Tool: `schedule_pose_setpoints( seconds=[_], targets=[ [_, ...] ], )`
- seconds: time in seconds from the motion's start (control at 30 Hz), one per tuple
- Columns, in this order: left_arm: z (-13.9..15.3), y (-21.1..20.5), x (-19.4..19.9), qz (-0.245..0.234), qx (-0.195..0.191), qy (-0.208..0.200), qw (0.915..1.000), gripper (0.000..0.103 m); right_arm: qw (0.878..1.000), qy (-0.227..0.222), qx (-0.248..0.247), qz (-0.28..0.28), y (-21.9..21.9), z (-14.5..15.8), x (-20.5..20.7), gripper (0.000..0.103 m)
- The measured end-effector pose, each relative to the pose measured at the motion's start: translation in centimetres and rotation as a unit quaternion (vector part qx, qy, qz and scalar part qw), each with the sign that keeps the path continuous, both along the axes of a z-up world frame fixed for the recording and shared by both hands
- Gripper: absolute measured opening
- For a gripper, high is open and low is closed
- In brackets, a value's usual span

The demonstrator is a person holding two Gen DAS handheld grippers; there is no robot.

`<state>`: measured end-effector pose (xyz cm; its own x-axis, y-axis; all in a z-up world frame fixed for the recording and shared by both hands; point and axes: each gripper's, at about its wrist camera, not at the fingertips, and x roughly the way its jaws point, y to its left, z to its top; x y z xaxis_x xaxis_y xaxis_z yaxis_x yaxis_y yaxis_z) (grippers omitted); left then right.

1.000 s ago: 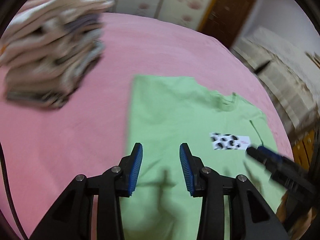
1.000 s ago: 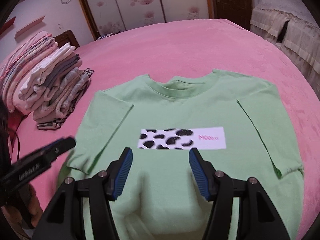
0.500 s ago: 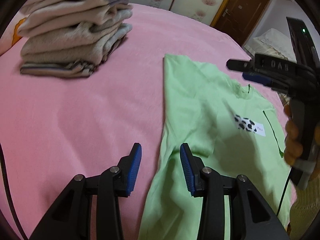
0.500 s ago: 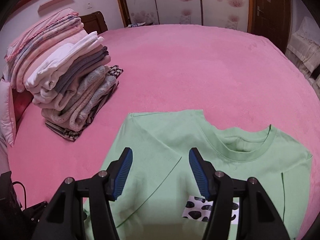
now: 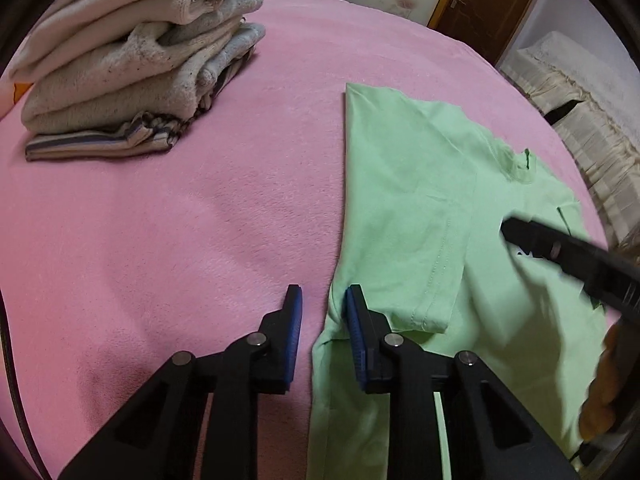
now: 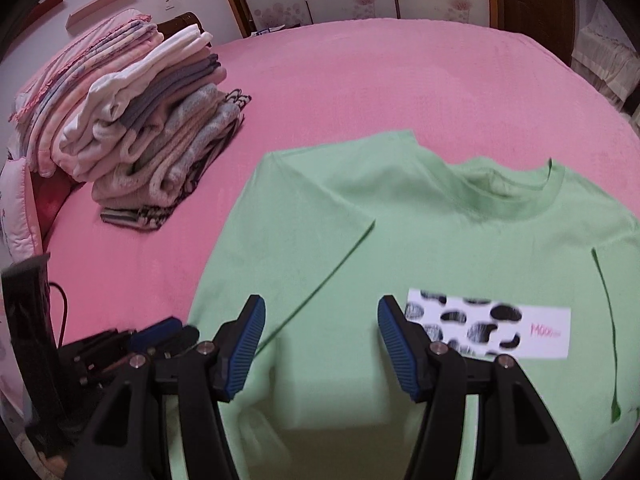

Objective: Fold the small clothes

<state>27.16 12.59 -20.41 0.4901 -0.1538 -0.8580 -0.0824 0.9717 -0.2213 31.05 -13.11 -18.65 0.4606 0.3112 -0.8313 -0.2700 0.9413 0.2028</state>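
A: Nearest in the left view? Left gripper point(image 5: 322, 312), jaws parted with a narrow gap, nothing between them, straddling the side edge of the green T-shirt point(image 5: 404, 208) just below the folded-in sleeve point(image 5: 436, 280).

B: And on the right? Right gripper point(image 6: 320, 336), jaws wide apart, empty, hovering over the shirt's chest beside the cow-print label point(image 6: 488, 330).

A: Shirt itself? Spread face-up on the pink bed point(image 5: 180, 220), one sleeve already laid inward.

B: Risks, judged from that? Pinching only the top layer at the edge, or catching the plush bed cover along with it. Dragging the sleeve back out while lifting. Skewing the fold if lifted from one side only.

A: Further off? Stack of folded clothes point(image 5: 140, 60), well apart from the shirt. Unlikely to be knocked, unless swept by a wide swing.
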Motion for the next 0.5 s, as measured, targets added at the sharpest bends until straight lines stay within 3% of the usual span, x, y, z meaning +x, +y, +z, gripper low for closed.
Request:
schedule_pose_setpoints(
  seconds=[0.13,0.33,0.5],
  targets=[
    [1.4,0.8,0.6,-0.004,-0.02,0.002,0.9998,0.034,1.0,0.005,0.0,0.0,-0.2,-0.5,-0.7,0.059],
    [4.5,0.4,4.9,-0.037,0.007,-0.029,0.9989,0.036,1.0,-0.005,0.007,-0.016,-1.5,-0.2,0.9,0.059],
    [5.0,-1.1,10.3,-0.058,0.012,-0.04,0.9974,0.035,0.999,-0.003,0.024,-0.028,-2.3,-0.5,3.3,0.048]
  ],
)
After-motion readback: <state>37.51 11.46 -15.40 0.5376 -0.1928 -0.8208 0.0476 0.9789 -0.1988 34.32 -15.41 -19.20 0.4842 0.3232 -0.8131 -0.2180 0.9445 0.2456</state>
